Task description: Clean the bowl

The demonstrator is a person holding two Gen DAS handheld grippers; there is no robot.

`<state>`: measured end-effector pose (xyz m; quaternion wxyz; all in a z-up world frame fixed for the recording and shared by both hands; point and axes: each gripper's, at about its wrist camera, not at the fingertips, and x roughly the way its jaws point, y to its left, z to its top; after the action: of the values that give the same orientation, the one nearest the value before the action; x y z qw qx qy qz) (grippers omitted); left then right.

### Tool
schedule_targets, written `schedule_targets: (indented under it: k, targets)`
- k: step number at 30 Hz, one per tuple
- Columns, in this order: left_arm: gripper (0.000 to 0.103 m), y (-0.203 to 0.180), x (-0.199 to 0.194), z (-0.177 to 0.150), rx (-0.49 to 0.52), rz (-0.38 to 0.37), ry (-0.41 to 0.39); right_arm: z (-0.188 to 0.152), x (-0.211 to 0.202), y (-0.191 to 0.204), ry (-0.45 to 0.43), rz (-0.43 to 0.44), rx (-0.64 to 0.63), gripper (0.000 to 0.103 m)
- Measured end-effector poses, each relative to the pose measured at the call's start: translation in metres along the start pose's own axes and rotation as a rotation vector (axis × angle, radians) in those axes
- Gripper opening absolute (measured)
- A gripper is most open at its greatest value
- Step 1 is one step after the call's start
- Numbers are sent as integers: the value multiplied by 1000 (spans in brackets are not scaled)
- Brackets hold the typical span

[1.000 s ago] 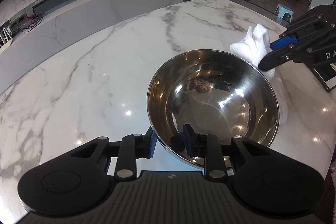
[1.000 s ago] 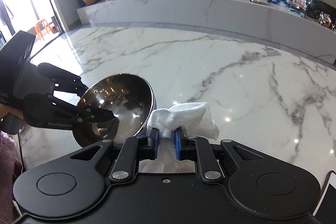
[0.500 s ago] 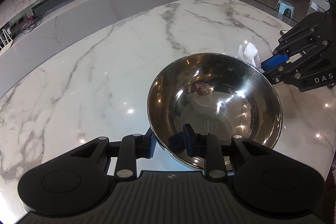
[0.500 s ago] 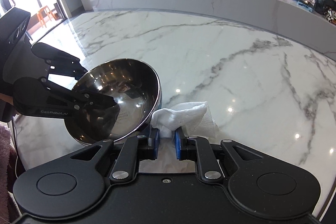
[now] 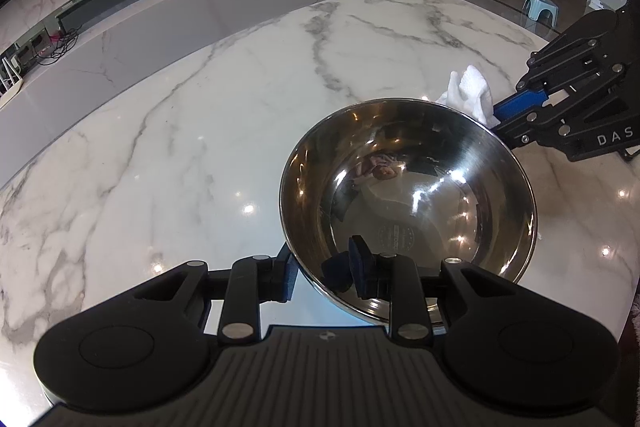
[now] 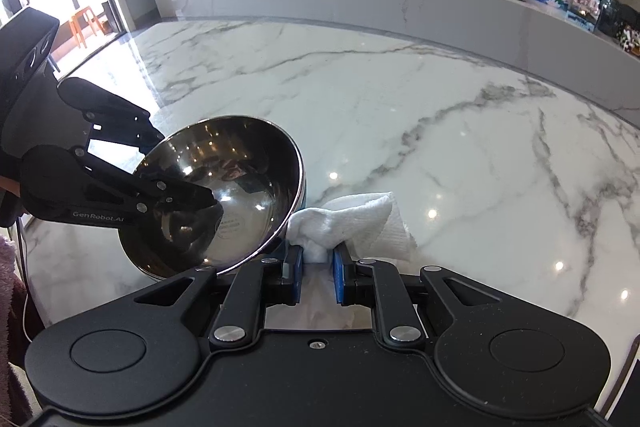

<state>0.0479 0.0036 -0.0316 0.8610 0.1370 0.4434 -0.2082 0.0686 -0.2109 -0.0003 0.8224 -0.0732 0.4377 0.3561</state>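
My left gripper [image 5: 322, 277] is clamped on the near rim of the steel bowl [image 5: 408, 203], holding it tilted above the marble table [image 5: 180, 147]; its arm reads "GenRobot.AI". My right gripper [image 6: 316, 267], marked "DAS", pinches the white cloth [image 6: 344, 221] just beside the bowl's outer wall. The round stamp in the bowl's bottom is too small to read.

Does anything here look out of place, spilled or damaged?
Nothing looks spilled or damaged. The steel bowl is tilted only because the left gripper pinches its rim. The right gripper holds the white cloth beside the bowl, not inside.
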Motion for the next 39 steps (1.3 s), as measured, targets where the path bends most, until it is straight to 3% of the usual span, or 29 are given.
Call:
schedule_targets:
  k: [9,17,23,39]
  targets:
    - [25,-1,-1,4,26,-5,29,6,-9,-3,-32,9,-3,14]
    - [26,0,2,9,43,-18,78,18,-2,-6,31,38,-40,14]
    - [27,0,6,16,56,-19,112,34,3,-2,116,48,-138,14]
    - [27,-8,4,20,20,74,81,15,23,3,182,40,-144,14]
